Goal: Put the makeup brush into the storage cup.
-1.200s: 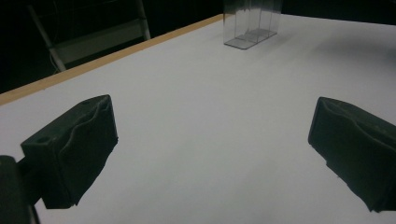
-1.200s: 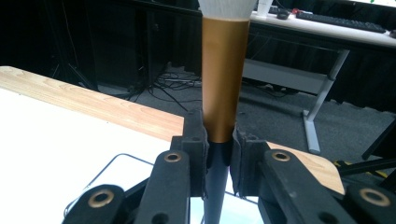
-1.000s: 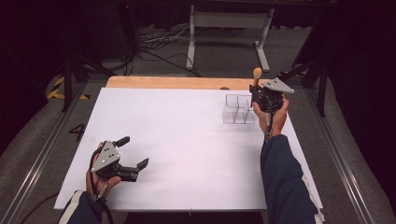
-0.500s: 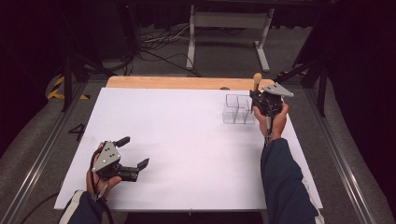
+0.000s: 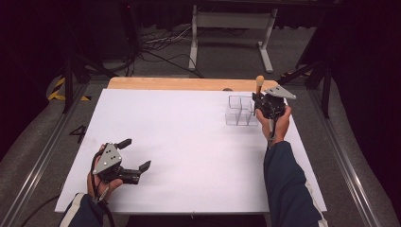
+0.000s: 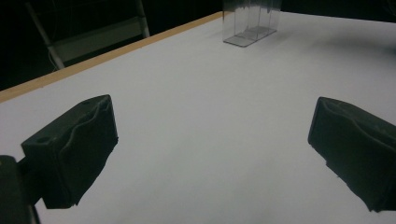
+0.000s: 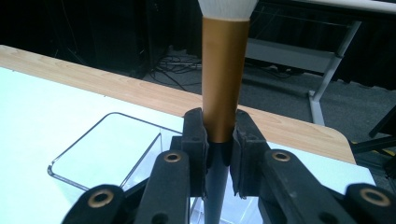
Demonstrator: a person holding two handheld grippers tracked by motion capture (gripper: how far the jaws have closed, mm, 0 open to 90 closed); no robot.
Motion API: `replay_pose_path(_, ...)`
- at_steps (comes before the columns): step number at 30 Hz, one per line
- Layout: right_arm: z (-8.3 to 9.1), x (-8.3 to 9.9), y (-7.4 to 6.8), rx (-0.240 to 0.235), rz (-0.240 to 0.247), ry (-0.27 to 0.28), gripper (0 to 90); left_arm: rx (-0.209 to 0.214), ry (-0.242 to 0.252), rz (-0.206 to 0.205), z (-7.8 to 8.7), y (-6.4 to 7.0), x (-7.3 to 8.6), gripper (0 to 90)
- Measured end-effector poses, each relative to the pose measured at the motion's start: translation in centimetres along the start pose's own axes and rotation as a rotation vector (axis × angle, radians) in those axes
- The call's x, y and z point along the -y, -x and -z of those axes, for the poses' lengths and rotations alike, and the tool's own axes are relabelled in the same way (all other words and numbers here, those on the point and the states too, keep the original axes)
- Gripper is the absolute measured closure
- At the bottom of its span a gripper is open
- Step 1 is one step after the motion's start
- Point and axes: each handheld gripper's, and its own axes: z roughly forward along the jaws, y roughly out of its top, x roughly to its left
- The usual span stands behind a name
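Observation:
A makeup brush (image 5: 259, 84) with a bronze ferrule (image 7: 223, 74) and pale bristles stands upright, pinched between the jaws of my right gripper (image 5: 258, 100), bristles up. It is held just above a clear plastic organiser (image 5: 240, 110) with open compartments (image 7: 109, 154) at the far right of the white table. My left gripper (image 5: 135, 153) rests near the front left corner, open, its two black pads (image 6: 74, 149) wide apart over bare table. The clear organiser (image 6: 251, 21) stands far ahead in the left gripper view.
The white sheet (image 5: 179, 146) covers the table, with a wooden edge (image 5: 184, 83) along the far side. Beyond it are a white metal stand (image 5: 227, 28), cables on the floor and dark surroundings. Grey rails run along both table sides.
The right gripper with the brush has shifted slightly left and lower toward the organiser. The left gripper has stayed still.

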Motion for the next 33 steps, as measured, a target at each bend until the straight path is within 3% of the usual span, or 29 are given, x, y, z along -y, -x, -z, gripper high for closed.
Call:
replay_pose_path(22,-0.07,0.41,-0.08,0.000,-0.013,-0.006,78.2,0.005,-0.008,-0.003,-0.02,-0.04,0.00,2.2)
replay_pose_path(23,-0.08,0.44,-0.04,-0.004,-0.016,-0.007,76.3,0.005,-0.008,-0.004,-0.02,-0.03,0.00,2.2)
replay_pose_path(28,0.11,0.48,0.17,-0.011,-0.039,0.015,49.8,0.005,-0.009,-0.004,-0.03,0.00,-0.02,2.2)
replay_pose_path(33,0.29,0.49,0.35,-0.023,-0.039,0.021,44.0,0.005,-0.012,-0.006,-0.06,0.01,-0.03,2.2)
